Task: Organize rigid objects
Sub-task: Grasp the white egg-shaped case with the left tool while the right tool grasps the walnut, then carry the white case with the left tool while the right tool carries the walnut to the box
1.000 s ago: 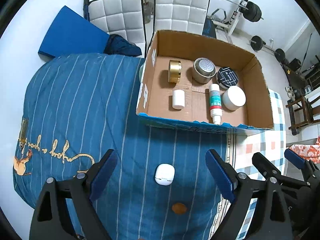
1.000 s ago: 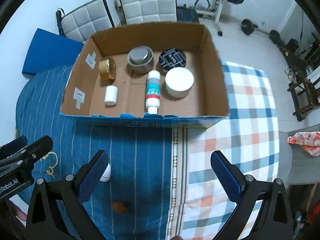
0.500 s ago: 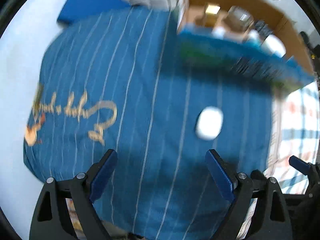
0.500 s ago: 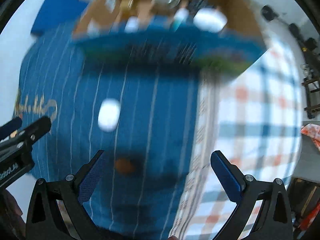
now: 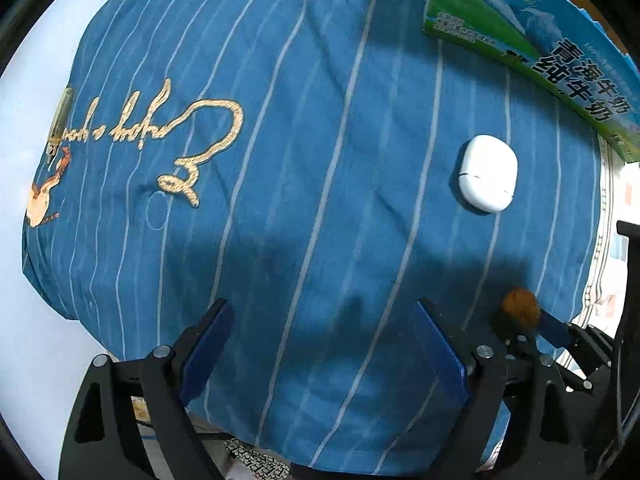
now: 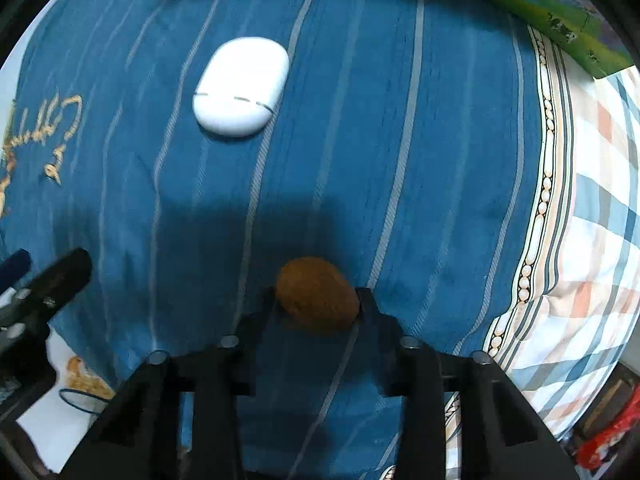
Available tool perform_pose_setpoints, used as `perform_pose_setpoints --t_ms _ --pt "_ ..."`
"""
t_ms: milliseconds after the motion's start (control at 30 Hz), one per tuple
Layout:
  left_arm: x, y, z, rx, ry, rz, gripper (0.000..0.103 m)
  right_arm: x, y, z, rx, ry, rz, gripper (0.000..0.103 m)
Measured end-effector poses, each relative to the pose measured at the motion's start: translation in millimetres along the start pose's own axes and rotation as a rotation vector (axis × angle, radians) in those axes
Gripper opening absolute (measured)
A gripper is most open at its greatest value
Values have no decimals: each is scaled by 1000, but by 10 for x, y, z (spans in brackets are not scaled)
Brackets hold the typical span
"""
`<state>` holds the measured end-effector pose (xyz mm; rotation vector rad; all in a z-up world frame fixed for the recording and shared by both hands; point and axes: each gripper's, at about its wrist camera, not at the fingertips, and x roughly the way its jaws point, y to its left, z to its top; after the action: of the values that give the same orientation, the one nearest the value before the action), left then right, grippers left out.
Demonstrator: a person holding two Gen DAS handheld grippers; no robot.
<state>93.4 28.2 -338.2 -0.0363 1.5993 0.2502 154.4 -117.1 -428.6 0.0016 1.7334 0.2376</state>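
Observation:
A brown walnut [image 6: 318,295] lies on the blue striped cloth [image 6: 360,140]. My right gripper [image 6: 318,300] is shut on the walnut, one finger at each side. The walnut also shows in the left wrist view [image 5: 520,309], low at the right. A white earbud case [image 6: 242,86] lies on the cloth beyond it, up and to the left; in the left wrist view the case [image 5: 487,173] is at the right. My left gripper [image 5: 322,354] is open and empty, low over the cloth, left of the walnut.
The printed outer wall of the cardboard box [image 5: 540,44] stands at the far right; its inside is hidden. It shows along the top of the right wrist view [image 6: 540,4]. A checked cloth [image 6: 592,240] covers the right side. The blue cloth's left edge drops off [image 5: 40,260].
Both grippers have dropped low toward the cloth, so the box inside went out of view. My right gripper has shut on the walnut. My left gripper stays open.

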Motion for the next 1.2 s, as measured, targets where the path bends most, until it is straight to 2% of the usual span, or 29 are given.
perform_pose_setpoints --t_ms 100,233,367,567,633,767,833,1033,1133,1200 --pt "-71 -121 90 21 -9 -21 90 -70 -132 -27 28 -14 15 40" --pt "-148 -374 297 52 -21 -115 90 -256 -490 8 95 -49 23 40" --pt "-128 -722 560 122 -36 -138 90 -339 -941 77 187 -59 24 40" --pt "134 -1036 845 182 28 -156 89 -335 -1373 88 261 -42 14 40" --pt "241 -1068 874 195 58 -158 83 -341 -1436 93 270 -39 5 40" --pt "393 -1108 900 211 92 -150 82 -377 -1563 126 280 -35 8 40" --pt "497 -1113 912 214 103 -152 77 -381 -1590 131 282 -34 8 40" --pt "592 -1152 904 221 96 -138 74 -401 -1598 166 280 -31 0 40" --pt "542 -1205 868 222 82 -126 65 -430 -1452 396 275 -28 -8 40" --pt "457 -1227 880 231 76 -118 53 -400 -1321 451 274 -30 -13 40"
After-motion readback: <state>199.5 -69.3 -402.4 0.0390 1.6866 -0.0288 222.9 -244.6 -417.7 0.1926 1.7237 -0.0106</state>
